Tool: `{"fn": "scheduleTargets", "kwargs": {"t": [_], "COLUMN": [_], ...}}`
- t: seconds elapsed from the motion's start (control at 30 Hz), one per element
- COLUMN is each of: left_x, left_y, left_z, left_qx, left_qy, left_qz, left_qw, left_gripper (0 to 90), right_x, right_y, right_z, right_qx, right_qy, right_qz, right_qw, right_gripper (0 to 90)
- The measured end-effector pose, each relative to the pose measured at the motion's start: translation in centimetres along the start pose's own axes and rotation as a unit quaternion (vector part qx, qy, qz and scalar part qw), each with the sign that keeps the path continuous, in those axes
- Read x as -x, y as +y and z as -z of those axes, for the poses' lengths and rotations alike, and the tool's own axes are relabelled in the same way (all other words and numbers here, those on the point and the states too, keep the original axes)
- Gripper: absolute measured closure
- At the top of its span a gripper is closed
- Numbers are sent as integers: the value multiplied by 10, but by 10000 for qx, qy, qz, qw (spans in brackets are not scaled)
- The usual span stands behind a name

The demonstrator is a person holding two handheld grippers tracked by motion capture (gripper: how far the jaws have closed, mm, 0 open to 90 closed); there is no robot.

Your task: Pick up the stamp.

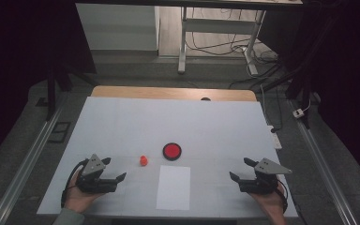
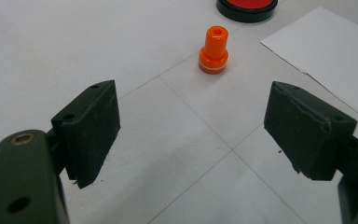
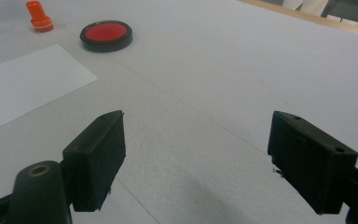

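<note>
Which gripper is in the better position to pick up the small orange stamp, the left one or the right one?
Probably the left. The left gripper is open and points at the orange stamp, which stands upright nearby. The right gripper is also open, but the white paper lies between it and the stamp.

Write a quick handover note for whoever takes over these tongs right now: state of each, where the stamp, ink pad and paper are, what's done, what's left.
Left tongs: open, holding nothing, low over the table, pointed at the orange stamp.
Right tongs: open, holding nothing, at the right side of the table.
The stamp stands upright, untouched, just left of the round red ink pad. The white paper sheet lies flat in front of the pad, nearer the person, with no mark that I can see.
Done: nothing so far.
Left: probably grasp the stamp, press it on the pad, then on the paper.
</note>
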State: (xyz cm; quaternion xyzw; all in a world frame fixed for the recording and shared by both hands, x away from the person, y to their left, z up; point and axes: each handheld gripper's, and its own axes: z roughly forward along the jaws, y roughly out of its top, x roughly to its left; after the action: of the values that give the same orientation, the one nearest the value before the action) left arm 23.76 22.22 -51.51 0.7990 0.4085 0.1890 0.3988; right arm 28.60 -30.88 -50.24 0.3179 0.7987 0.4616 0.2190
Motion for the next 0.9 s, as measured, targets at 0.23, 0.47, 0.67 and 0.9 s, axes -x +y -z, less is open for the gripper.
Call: {"fn": "scheduleTargets", "kwargs": {"t": [0.23, 0.47, 0.67, 0.9], "left_x": [-1, -1, 1, 3], "left_y": [0, 1, 2, 7], "left_z": [0, 0, -1, -3], "left_qx": [39, 73, 81, 131], "left_qy": [24, 61, 76, 55], "left_qz": [-24, -59, -120, -221], "left_qw": [10000, 9999, 9999, 9997], "left_gripper": [187, 188, 191, 195], "right_x": [0, -2, -2, -3], "right_y": [0, 0, 0, 0], "right_z": [1, 1, 1, 1], "right_qx": [49, 25, 48, 13], "right_qy": [-2, 36, 43, 12], "right_qz": [-12, 1, 0, 21], "right_qw": [10000, 10000, 10000, 10000], "right_gripper": [206, 218, 223, 229]}}
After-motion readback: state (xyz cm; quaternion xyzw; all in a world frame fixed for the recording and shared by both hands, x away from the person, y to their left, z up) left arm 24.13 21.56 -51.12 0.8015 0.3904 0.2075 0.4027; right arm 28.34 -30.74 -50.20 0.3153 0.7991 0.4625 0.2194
